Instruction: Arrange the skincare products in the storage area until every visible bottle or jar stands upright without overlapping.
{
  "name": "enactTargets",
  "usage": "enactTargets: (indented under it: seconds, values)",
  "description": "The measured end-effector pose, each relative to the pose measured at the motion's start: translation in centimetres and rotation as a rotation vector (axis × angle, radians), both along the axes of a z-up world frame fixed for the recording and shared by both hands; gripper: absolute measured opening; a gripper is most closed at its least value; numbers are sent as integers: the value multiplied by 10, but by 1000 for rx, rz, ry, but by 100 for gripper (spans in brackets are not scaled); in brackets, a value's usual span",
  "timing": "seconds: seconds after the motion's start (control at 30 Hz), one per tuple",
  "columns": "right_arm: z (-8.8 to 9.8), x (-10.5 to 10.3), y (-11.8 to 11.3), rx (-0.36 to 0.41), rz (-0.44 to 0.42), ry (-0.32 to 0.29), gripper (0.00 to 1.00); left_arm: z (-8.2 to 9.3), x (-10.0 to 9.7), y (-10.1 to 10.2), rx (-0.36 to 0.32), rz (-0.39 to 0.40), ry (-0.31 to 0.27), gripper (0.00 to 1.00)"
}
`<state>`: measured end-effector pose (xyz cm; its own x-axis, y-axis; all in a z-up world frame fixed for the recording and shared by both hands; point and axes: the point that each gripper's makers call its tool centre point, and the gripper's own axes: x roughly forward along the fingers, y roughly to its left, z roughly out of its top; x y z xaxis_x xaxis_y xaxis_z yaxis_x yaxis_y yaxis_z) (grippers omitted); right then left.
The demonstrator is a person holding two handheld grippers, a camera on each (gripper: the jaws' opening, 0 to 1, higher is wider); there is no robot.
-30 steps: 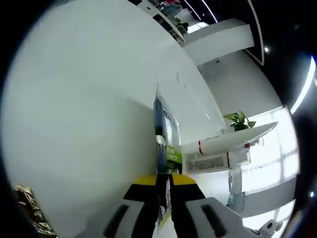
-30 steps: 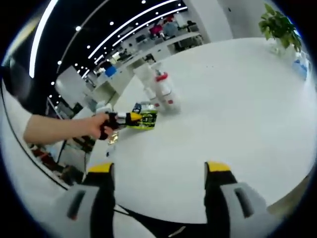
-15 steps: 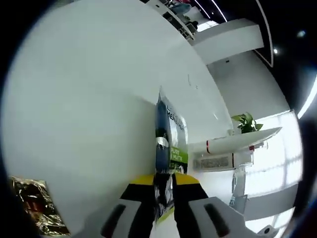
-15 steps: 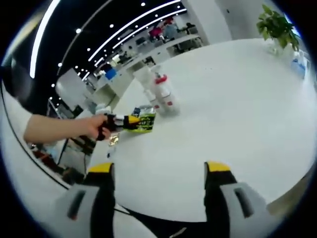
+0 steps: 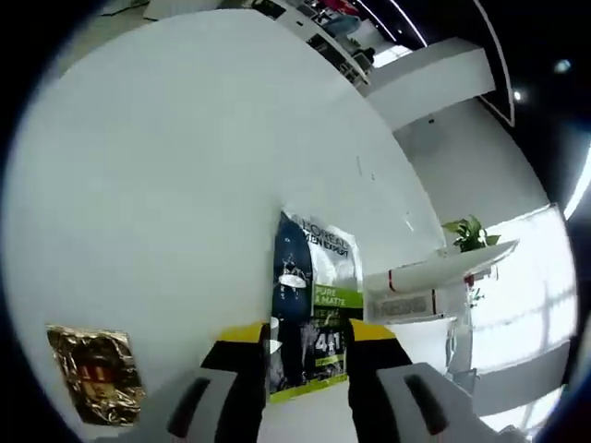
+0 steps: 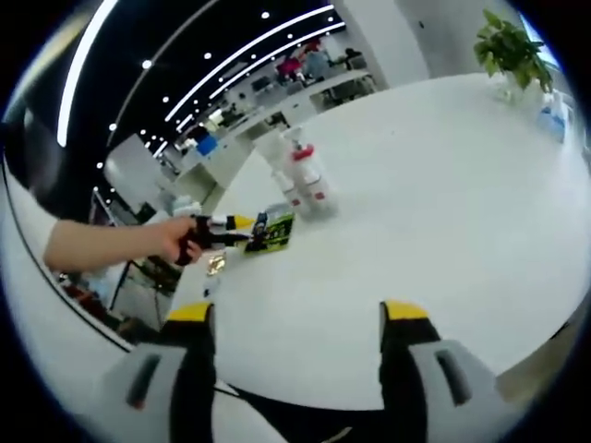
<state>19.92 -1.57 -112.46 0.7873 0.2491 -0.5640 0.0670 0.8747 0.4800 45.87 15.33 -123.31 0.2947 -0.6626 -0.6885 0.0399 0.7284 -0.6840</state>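
Observation:
A blue and green skincare packet [image 5: 312, 318] lies flat, face up, on the white round table [image 5: 166, 185], between the parted jaws of my left gripper [image 5: 306, 334], which is open. In the right gripper view the same packet [image 6: 273, 232] lies by the table's left edge, with the left gripper [image 6: 224, 221] just behind it in a person's hand [image 6: 175, 240]. Two white bottles [image 6: 309, 180], one red-capped, stand upright a little beyond the packet. My right gripper [image 6: 291, 323] hangs open over the near edge, holding nothing.
A gold foil sachet [image 5: 92, 369] lies on the table to the left of the packet, and is also small in the right gripper view [image 6: 215, 265]. A potted plant [image 6: 508, 46] stands at the far right rim. The bottles [image 5: 429, 269] appear tilted sideways.
My left gripper's jaws have parted and let go of the packet, which went from edge-on between them to lying flat on the table. The right gripper has stayed still.

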Motion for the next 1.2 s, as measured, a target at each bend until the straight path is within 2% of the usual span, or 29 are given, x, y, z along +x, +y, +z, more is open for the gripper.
enactTargets:
  seconds: [0.13, 0.23, 0.33, 0.47, 0.63, 0.7, 0.73, 0.8, 0.9, 1.1, 1.2]
  values:
    - [-1, -4, 2, -2, 3, 3, 70, -1, 3, 4, 72, -29, -54, 32]
    - [-2, -8, 1, 1, -5, 10, 70, -3, 3, 1, 86, -60, -68, 20]
    - [-4, -12, -3, 2, -19, 15, 70, -9, 3, 0, 128, -84, -72, 18]
    - [-5, -16, -6, 7, -38, 20, 69, -14, 5, 0, 144, -88, -71, 1]
    - [-4, -17, -9, 8, -47, 21, 69, -13, 11, -1, 141, -70, -81, 1]
    - [-5, -17, -11, 7, -49, 22, 69, -5, 24, 5, 167, -31, -150, 4]
    - [-5, -17, -12, 7, -50, 22, 69, 0, 33, 14, 231, -20, -228, 6]
    - [-5, -16, -13, 10, -55, 24, 69, -2, 32, 21, 291, -39, -245, 14]
    - [-5, -14, -11, 14, -53, 23, 69, -14, 14, 18, 286, -99, -163, 15]
    - [-6, -10, -10, 15, -39, 19, 69, -20, 6, 19, 278, -112, -125, 12]
    - [-7, -11, -10, 16, -43, 24, 68, -19, 5, 13, 265, -134, -119, 4]
